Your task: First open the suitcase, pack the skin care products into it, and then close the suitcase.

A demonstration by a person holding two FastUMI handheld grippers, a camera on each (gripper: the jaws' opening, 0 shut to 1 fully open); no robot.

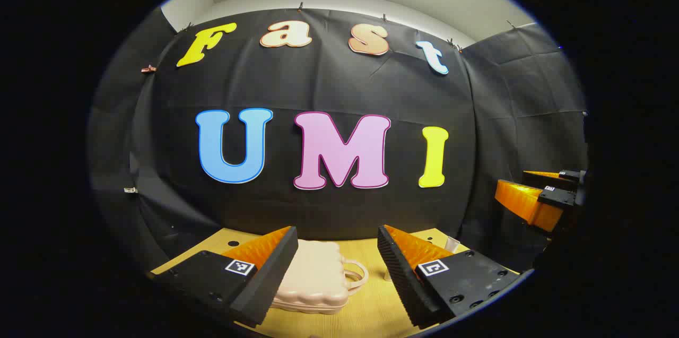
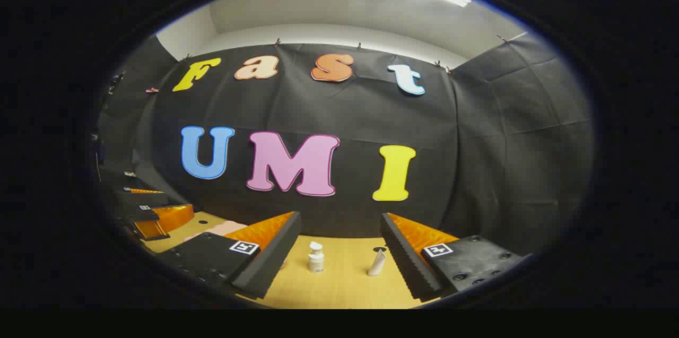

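We see a booth hung with black cloth, and below it a pale wood-grain counter [image 1: 366,311]. In the left gripper view our left gripper [image 1: 337,274] hangs above the counter with its fingers [image 1: 265,279] spread wide and nothing between them. Just beyond and between those fingers lies the suitcase [image 1: 313,279]: a small, pale pink hard shell with a puffy, ribbed surface, lying flat and closed. Its looped handle [image 1: 356,273] points toward the right-hand finger, so its long axis seems to run across the gap. Far off to the right of these fingers we see the other gripper held up in the air.

In the right gripper view our right gripper [image 2: 339,256] also holds its fingers [image 2: 406,261] apart and empty. Between them, farther out on the counter, stand a small white pump bottle [image 2: 316,258], upright, and a slim white tube [image 2: 377,263], leaning slightly, well apart from each other.
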